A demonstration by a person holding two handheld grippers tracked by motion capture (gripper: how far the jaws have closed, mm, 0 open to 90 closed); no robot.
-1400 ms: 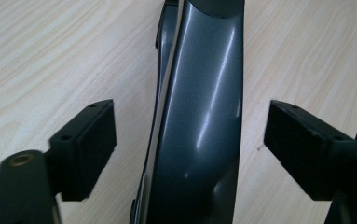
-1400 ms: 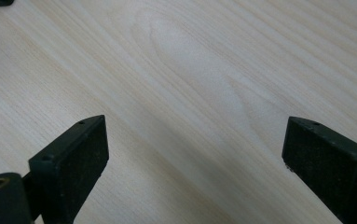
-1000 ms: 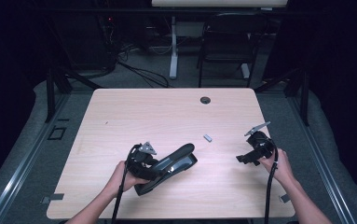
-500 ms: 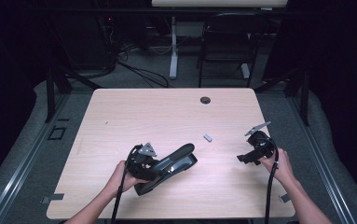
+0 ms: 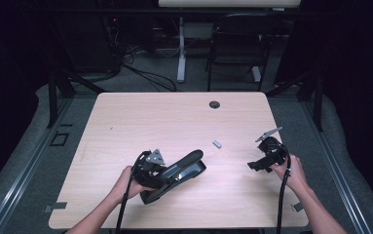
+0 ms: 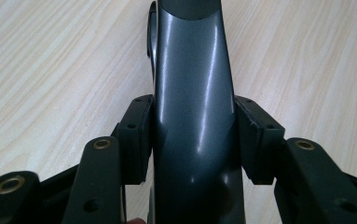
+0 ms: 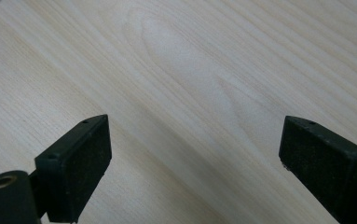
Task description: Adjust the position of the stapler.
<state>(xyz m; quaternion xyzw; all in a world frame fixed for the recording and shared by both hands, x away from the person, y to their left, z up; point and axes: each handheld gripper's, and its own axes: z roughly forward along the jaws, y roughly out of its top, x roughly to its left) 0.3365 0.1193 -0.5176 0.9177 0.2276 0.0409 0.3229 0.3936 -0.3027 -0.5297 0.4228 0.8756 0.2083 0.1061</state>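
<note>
Left gripper [image 5: 151, 168], 7 o'clock: jaws clamped on glossy stapler [image 6: 192, 107]. Right gripper [image 5: 264, 161], 4 o'clock: jaws apart, empty. Risk: slick casing slipping if lifted.

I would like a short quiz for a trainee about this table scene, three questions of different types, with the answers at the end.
1. True or false: the right gripper is open with nothing between its jaws.
2. What does the left gripper hold? A) the small grey piece B) the dark stapler-like tool C) a cable
3. Fill in: the small grey piece lies on the table between the dark stapler-like tool and the ____ gripper.

Key: 1 true. 2 B; the pads press on both its sides. 3 right.
</note>
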